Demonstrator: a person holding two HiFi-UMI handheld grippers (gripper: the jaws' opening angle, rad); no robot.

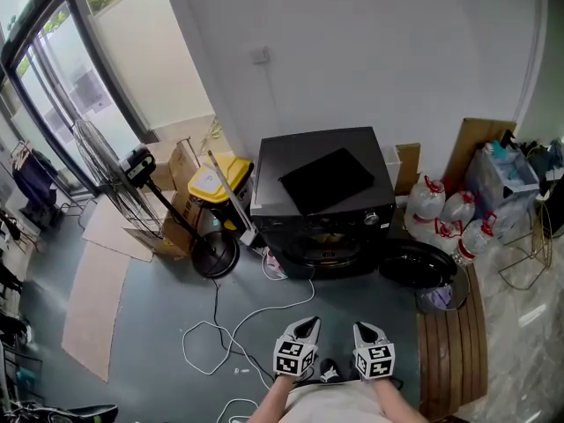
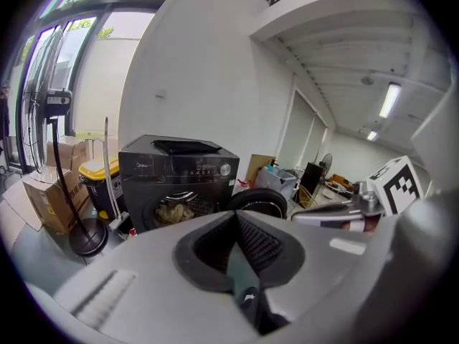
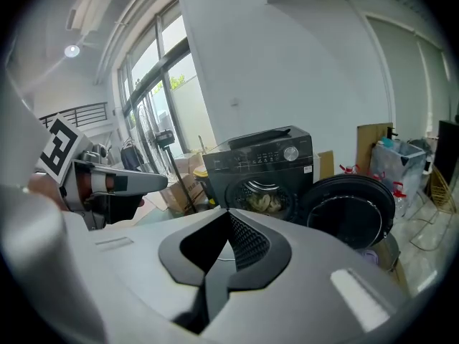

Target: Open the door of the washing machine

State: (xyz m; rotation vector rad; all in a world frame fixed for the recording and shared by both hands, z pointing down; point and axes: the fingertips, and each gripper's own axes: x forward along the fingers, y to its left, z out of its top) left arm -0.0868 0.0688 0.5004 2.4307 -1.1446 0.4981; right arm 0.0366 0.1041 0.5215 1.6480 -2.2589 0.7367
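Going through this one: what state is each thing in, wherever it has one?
Door: open, swung to the right.
Drum: laundry inside.
Bin lid: closed.
Left hand-held gripper: shut, empty.
Right hand-held gripper: shut, empty.

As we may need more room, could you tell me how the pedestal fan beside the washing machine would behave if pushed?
The pedestal fan looks top-heavy, a wide cage on a thin pole, so a high push would probably tip it. Its round base looks small; pushed low, it may slide.
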